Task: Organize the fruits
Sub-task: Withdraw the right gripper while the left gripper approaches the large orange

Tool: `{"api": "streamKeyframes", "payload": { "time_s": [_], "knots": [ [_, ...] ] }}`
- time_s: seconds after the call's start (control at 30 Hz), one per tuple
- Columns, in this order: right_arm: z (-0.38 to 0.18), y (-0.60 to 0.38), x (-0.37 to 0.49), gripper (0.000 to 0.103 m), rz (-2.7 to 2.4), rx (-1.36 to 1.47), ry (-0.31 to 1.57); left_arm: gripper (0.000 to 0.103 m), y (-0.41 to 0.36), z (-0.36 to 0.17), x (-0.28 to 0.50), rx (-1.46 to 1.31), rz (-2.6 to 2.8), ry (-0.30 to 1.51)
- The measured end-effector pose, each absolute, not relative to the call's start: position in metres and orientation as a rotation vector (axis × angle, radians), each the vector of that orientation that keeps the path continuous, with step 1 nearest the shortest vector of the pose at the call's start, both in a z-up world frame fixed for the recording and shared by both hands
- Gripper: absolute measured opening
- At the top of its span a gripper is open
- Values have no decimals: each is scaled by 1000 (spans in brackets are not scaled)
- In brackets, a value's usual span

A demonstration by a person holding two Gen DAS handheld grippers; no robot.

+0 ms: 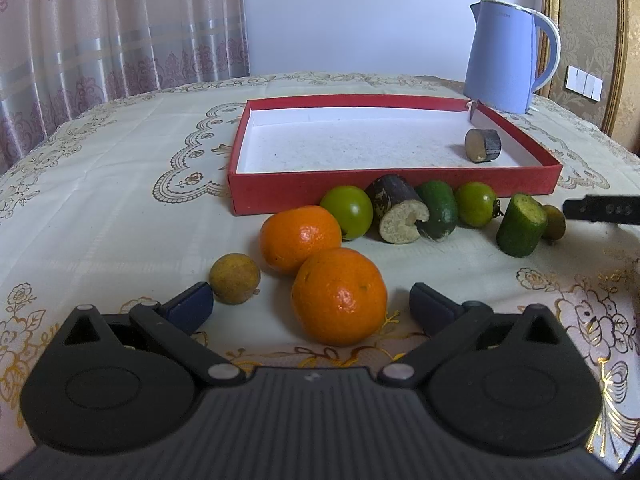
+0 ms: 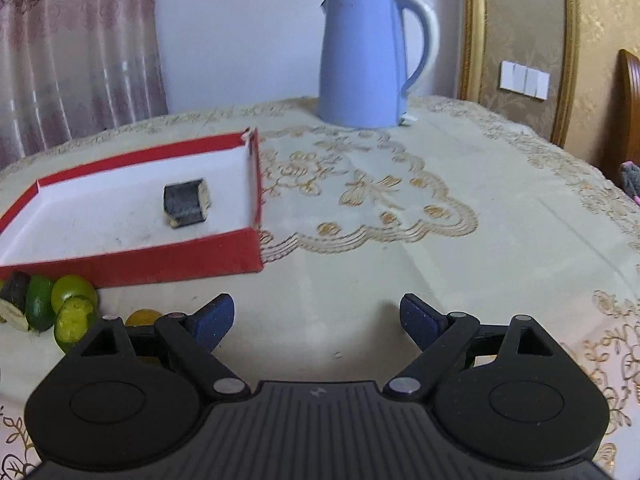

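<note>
Home dining or living room. Round table (image 2: 460, 264) covered with a cream tablecloth (image 1: 120, 184) embroidered in gold floral and lace motifs. Pale blue electric kettle (image 2: 362, 60) stands at the far side of the table. Sheer patterned curtain (image 1: 100, 28) with mauve floral print hangs at back left, plain white wall (image 1: 352, 12) beside it. Gold damask wallpaper (image 2: 524, 28) with gilded frame moulding (image 2: 474, 28) at right, white multi-gang wall switch (image 2: 524, 80) on it. Wooden chair back (image 2: 630, 92) at the right edge. Fruit (image 1: 338, 296) lies loose on the cloth by a red box lid (image 1: 392, 190): domestic setting, not a lab.
</note>
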State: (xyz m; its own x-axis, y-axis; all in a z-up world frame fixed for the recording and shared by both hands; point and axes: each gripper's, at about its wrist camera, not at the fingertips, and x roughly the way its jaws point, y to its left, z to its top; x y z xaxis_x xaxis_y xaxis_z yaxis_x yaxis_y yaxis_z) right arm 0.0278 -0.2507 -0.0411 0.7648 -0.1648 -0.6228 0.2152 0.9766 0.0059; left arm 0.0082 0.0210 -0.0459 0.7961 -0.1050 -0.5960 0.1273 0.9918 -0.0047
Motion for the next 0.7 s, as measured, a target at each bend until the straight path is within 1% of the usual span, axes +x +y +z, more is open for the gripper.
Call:
{"api": "streamKeyframes", "payload": {
  "time_s": [0.1, 0.17, 0.23, 0.27, 0.3, 0.47, 0.7],
  "knots": [
    [-41, -240, 27, 91, -208, 22, 663, 103, 26, -45, 2, 24, -141, 629],
    [-43, -236, 28, 95, -210, 3, 675, 103, 29, -45, -5, 16, -146, 611],
    [-43, -238, 28, 97, -209, 12, 680, 103, 32, -45, -13, 23, -140, 590],
    [-43, -239, 28, 100, -206, 21, 684, 103, 34, -45, -17, 19, -140, 582],
    [-43, -241, 29, 100, -204, 30, 690, 103, 36, -44, -19, 10, -143, 580],
    [-44, -244, 29, 102, -195, 56, 698, 103, 41, -38, -21, -32, -140, 591],
    [-45, -246, 29, 102, -190, 68, 699, 103, 29, -39, -17, -20, -153, 607]
  ]
}}
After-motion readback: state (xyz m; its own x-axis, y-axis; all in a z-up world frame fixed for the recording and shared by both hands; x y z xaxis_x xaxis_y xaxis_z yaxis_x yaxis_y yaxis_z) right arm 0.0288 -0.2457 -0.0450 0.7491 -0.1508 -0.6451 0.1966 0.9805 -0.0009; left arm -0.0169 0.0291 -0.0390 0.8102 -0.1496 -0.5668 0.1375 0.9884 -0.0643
